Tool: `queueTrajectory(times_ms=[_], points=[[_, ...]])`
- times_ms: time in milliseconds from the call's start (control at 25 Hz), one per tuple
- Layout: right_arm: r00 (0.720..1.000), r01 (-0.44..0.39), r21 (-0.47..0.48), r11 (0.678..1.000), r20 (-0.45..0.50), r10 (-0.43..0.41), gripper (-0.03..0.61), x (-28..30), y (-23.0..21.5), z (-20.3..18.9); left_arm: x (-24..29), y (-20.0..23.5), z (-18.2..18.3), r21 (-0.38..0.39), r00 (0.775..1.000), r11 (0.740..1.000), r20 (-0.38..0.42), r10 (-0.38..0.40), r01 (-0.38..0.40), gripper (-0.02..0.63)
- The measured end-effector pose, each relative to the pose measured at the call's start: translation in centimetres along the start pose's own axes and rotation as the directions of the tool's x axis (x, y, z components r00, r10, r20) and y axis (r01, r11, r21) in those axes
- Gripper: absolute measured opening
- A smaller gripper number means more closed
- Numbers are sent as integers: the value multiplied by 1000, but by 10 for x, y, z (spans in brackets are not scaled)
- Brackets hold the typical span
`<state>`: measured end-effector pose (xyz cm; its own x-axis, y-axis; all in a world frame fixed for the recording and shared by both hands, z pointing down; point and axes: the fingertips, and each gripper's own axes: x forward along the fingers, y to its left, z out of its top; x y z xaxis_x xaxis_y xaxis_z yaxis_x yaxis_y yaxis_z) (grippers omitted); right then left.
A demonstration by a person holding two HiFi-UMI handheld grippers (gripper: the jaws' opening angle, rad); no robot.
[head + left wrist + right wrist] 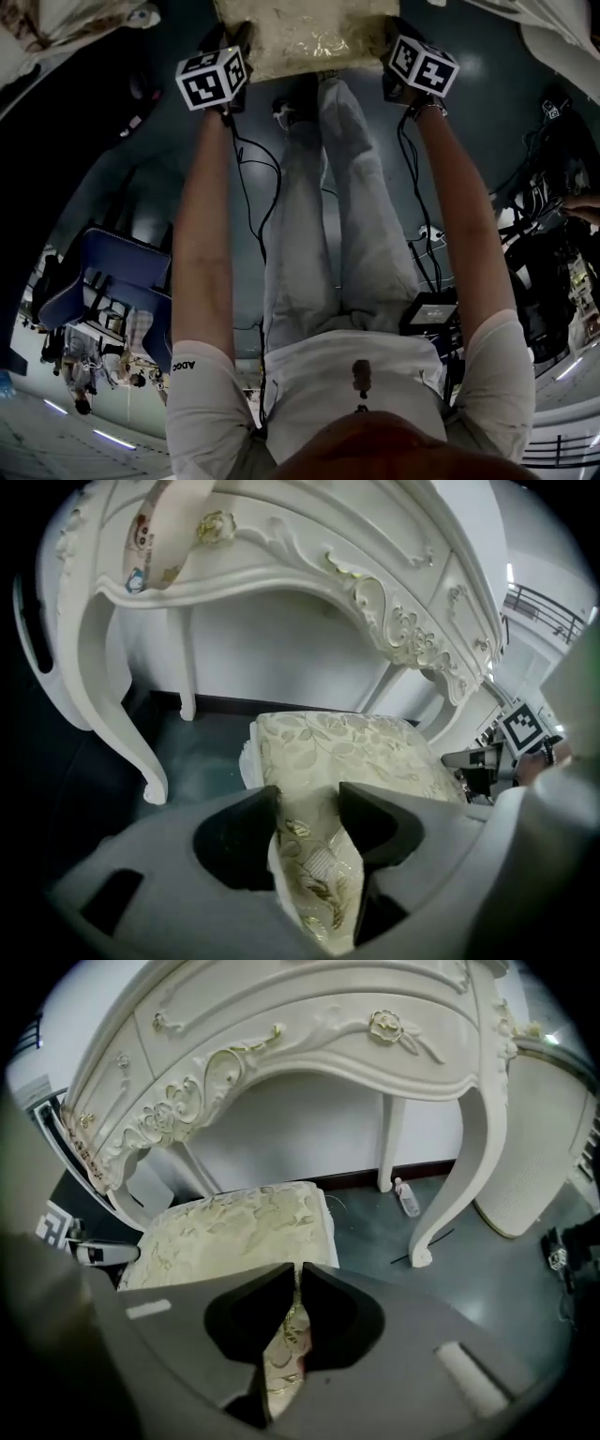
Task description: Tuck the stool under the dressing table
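The stool [309, 37], padded with cream and gold leaf-pattern fabric, stands on the dark floor at the top of the head view, between my two grippers. My left gripper [232, 42] grips its left side. In the left gripper view the jaws [307, 808] stand wide, with a thick fold of the cushion [347, 747] pressed between them. My right gripper [398, 42] is at the right side. Its jaws [298, 1283] are nearly together, pinching the cushion's [234, 1232] edge fabric. The white carved dressing table [281, 546] [309, 1026] rises just beyond the stool, its knee space open behind it.
Curved table legs [112, 696] [469, 1166] flank the knee space. A small bottle [406, 1198] lies on the floor by the right rear leg. A white panel [534, 1147] stands right of the table. Behind me are a blue chair [122, 281], cables and equipment [553, 234].
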<state>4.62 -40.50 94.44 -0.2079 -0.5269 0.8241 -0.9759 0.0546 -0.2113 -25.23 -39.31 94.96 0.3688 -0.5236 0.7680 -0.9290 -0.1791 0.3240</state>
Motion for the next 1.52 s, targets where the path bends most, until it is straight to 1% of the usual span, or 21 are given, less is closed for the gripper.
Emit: queueTrajectory(times_ms=[120, 200, 240, 360, 520, 600, 720, 840, 1000, 1080, 1240, 1320, 1400, 1480, 1520], points=[[998, -70, -51, 996, -11, 70, 40, 13, 8, 0, 11, 12, 9, 21, 1000, 1000, 8, 0, 0, 219], [995, -104, -62, 993, -12, 103, 40, 22, 11, -1, 17, 17, 14, 30, 1000, 1000, 18, -3, 2, 219], [994, -105, -58, 993, -8, 105, 40, 25, 12, 0, 19, 19, 18, 34, 1000, 999, 23, -2, 1, 219], [997, -74, -62, 995, 16, 76, 40, 30, 8, 11, 26, 19, 30, 38, 999, 999, 34, 5, -6, 219], [997, -55, -74, 996, 46, 59, 40, 41, 2, 34, 35, 18, 42, 18, 998, 1000, 63, 3, -4, 224], [997, -56, -85, 995, 48, 60, 40, 45, 2, 44, 37, 19, 47, 6, 996, 1000, 86, 7, -7, 224], [994, -79, -88, 993, 66, 85, 40, 54, 3, 55, 42, 22, 57, 3, 994, 1000, 106, 8, -8, 224], [992, -80, -87, 993, 91, 88, 40, 60, 3, 65, 48, 24, 68, 7, 994, 1000, 113, 6, -7, 224], [993, -45, -78, 996, 108, 54, 40, 66, 0, 81, 60, 30, 85, 8, 991, 1000, 132, 20, -21, 224], [992, -43, -73, 996, 118, 52, 40, 70, 2, 89, 64, 34, 91, 3, 991, 1000, 133, 29, -30, 224], [991, -50, -81, 995, 122, 60, 40, 74, -1, 101, 69, 34, 103, -19, 992, 1000, 127, 16, -14, 229], [991, -52, -73, 996, 123, 61, 41, 70, -2, 101, 63, 32, 104, -32, 989, 999, 146, 10, -5, 232], [991, -54, -62, 997, 119, 61, 51, 61, -2, 96, 53, 25, 96, -27, 987, 1000, 159, 15, -11, 232], [992, -66, -50, 997, 103, 71, 114, 50, 1, 83, 42, 16, 80, 5, 989, 1000, 147, 17, -18, 233], [993, -72, -45, 996, 90, 76, 124, 45, 2, 75, 36, 12, 71, 18, 990, 1000, 137, 18, -21, 237]])
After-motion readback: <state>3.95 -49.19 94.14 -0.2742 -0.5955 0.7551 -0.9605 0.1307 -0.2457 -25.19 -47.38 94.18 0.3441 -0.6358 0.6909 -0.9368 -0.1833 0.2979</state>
